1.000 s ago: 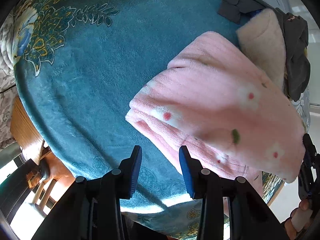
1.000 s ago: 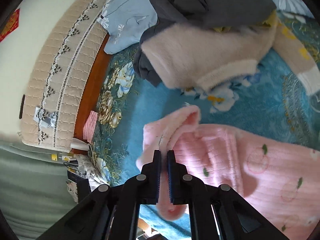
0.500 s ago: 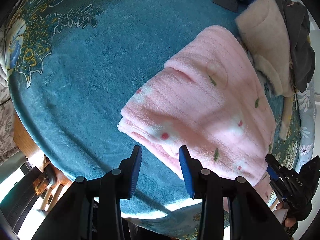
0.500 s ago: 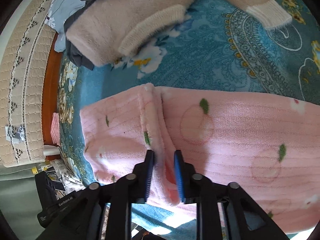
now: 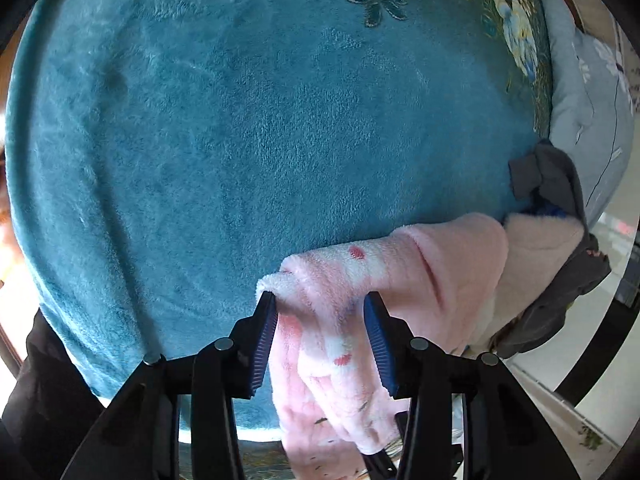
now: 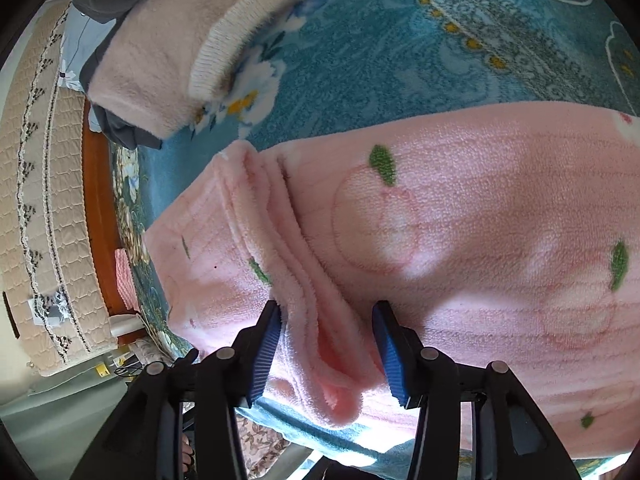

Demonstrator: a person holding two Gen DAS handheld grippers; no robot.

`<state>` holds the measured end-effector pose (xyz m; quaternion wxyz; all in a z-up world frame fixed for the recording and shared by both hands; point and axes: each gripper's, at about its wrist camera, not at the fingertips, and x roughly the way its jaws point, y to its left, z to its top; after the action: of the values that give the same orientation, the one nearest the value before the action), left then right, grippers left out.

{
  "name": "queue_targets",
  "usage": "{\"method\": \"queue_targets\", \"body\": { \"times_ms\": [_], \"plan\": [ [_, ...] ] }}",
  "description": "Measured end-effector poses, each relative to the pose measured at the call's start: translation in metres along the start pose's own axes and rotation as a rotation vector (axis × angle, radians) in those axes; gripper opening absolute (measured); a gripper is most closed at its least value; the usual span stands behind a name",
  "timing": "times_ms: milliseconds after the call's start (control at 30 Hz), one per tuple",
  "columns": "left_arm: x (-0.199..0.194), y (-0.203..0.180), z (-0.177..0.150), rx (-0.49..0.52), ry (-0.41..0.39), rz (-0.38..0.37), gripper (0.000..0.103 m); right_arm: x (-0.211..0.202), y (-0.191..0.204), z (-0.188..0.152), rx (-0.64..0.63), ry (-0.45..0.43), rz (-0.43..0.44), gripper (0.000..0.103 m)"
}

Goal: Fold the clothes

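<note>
Surface: a bed with a teal plush blanket, flower-patterned toward its edges; no bench is in sight.
Garment: a pink fleece garment with green leaf and pale fruit prints lies on the blanket at the near edge, partly folded, with a thick doubled ridge running toward the right tool.
Left tool: the left tool stands with its blue pads wide apart; a bunched end of the pink fleece lies between them, brushing the left pad but not pinched, and the rest hangs down below the blanket's edge.
Right tool: the right tool is likewise spread, straddling the doubled ridge of fleece without clamping it.
Other clothes: a cream fuzzy sweater with a ribbed cuff and a dark grey garment are heaped beyond the pink one, near a pale blue pillow.
Step in hand: judged to be the taking of a fresh hold on both ends, midway through folding.
Next move calls for: both tools to close on the full thickness of fleece, so that no layer slips, then to lift together and carry the edge over evenly.
</note>
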<state>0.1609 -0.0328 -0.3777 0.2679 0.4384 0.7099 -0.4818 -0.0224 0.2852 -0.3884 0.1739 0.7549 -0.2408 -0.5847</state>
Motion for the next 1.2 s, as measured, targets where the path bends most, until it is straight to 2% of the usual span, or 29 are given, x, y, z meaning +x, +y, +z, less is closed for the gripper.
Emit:
{"method": "queue_targets", "body": {
  "times_ms": [33,67,100,133,200,267,300,333,400,433,500,600,700,767,933,1000,1133,1200],
  "plan": [
    [0.002,0.001,0.002,-0.028,0.0,-0.016,0.044,0.0,0.001,-0.001,0.009,0.002,0.005,0.049],
    [0.004,0.001,0.003,-0.052,-0.001,-0.025,0.04,0.001,0.003,-0.002,0.013,0.001,0.012,0.043],
    [0.006,0.001,0.005,-0.076,-0.002,-0.034,0.024,0.001,0.005,-0.004,0.016,0.001,0.017,0.035],
    [0.007,0.0,0.007,-0.082,-0.007,-0.031,0.016,0.001,0.008,-0.005,0.017,0.002,0.018,0.031],
    [0.006,-0.007,0.011,-0.07,-0.024,-0.03,0.01,-0.002,0.017,-0.008,0.0,-0.003,0.021,0.016],
    [-0.001,-0.016,0.016,-0.044,-0.045,-0.059,0.009,-0.018,0.033,-0.018,-0.07,-0.06,0.053,0.013],
    [-0.005,-0.021,0.018,-0.031,-0.056,-0.073,0.009,-0.03,0.042,-0.026,-0.12,-0.094,0.099,0.012],
    [-0.008,-0.024,0.021,-0.011,-0.061,-0.076,0.009,-0.04,0.05,-0.035,-0.164,-0.115,0.132,0.012],
    [-0.01,-0.028,0.026,0.027,-0.06,-0.062,0.009,-0.042,0.051,-0.049,-0.198,-0.111,0.108,0.012],
    [-0.003,-0.027,0.023,0.036,-0.052,-0.034,0.009,-0.034,0.043,-0.052,-0.181,-0.09,0.073,0.012],
    [0.034,0.001,0.004,0.016,-0.04,0.019,0.009,-0.016,0.02,-0.054,-0.111,-0.045,0.016,0.012],
    [0.049,0.012,0.005,-0.047,-0.027,0.033,0.01,0.001,-0.002,-0.054,-0.039,-0.01,-0.009,0.012],
    [0.054,-0.003,0.013,0.018,0.0,0.055,0.011,-0.001,0.002,-0.049,-0.048,-0.02,0.003,0.016],
    [0.056,-0.016,0.018,0.084,0.022,0.084,0.012,-0.005,0.008,-0.043,-0.067,-0.026,-0.018,0.019],
    [0.058,-0.042,0.026,0.162,0.042,0.083,0.012,-0.034,0.035,-0.023,-0.15,-0.143,-0.111,0.025],
    [0.062,-0.046,0.03,0.152,0.05,0.073,0.012,-0.04,0.056,-0.014,-0.212,-0.167,-0.109,0.029],
    [0.069,-0.049,0.038,0.104,0.066,0.04,0.012,-0.031,0.116,0.002,-0.375,-0.137,-0.068,0.033],
    [0.072,-0.05,0.045,0.075,0.08,0.024,0.015,-0.019,0.147,0.003,-0.454,-0.11,-0.054,0.039]
  ]
}}
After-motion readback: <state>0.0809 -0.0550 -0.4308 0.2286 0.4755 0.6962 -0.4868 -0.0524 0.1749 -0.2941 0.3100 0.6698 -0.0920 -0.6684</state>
